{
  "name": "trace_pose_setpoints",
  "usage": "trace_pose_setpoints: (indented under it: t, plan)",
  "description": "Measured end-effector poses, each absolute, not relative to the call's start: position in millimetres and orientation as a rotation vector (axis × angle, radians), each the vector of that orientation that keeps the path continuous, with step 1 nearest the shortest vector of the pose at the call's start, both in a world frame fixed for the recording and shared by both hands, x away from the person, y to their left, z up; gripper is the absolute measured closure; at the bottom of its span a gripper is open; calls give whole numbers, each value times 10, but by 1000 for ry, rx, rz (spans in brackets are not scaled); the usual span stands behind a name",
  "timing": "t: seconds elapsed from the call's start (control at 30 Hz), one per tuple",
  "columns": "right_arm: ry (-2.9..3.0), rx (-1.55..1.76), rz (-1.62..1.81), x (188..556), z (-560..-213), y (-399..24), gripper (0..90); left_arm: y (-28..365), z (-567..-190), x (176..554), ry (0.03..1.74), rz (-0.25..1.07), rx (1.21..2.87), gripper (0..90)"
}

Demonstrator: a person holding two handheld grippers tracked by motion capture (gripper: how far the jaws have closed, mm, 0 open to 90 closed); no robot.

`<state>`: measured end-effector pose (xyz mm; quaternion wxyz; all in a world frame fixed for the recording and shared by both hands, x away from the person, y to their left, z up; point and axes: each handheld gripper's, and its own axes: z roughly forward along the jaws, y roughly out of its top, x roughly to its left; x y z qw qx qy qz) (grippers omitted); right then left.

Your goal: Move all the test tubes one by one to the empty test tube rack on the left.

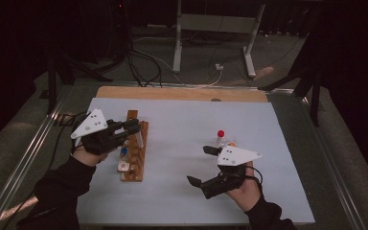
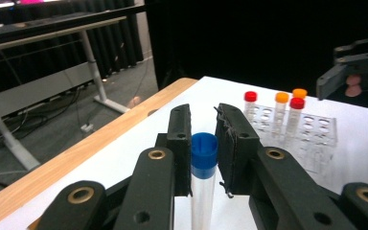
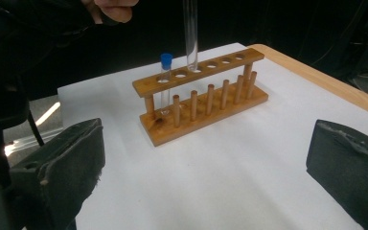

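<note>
A: Left tongs (image 2: 203, 143)?
B: Clenched on a blue-capped tube (image 2: 203, 165), centre of the left gripper view. In the right gripper view its lower end hangs over the wooden rack (image 3: 206, 103), upper middle.
A: Right tongs (image 1: 205, 165)?
B: Released, jaws wide, nothing between. Lower right of the high view, near the clear rack (image 2: 311, 132) on the worktop (image 1: 182, 139).

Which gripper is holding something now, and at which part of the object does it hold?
The left gripper holds a clear test tube by its blue cap, pinched between the jaws over the wooden rack. The right gripper is open and holds nothing.
</note>
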<state>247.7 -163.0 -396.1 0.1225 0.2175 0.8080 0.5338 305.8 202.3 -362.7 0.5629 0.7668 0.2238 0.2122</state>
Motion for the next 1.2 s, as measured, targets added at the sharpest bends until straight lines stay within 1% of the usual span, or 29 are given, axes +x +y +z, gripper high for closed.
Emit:
trace_pose_setpoints:
  t: [0.4,0.6,1.2]
  plan:
    - [2361,627,1536,2470,-3969,-1619,0,2238,-3713,3091,607,544,1820,780]
    - [2358,622,1538,2466,-3960,-1623,0,2329,-3779,3087,641,545,1819,780]
    - [2368,611,1534,2455,-3955,-1618,0,2372,-4130,3074,701,520,1834,780]
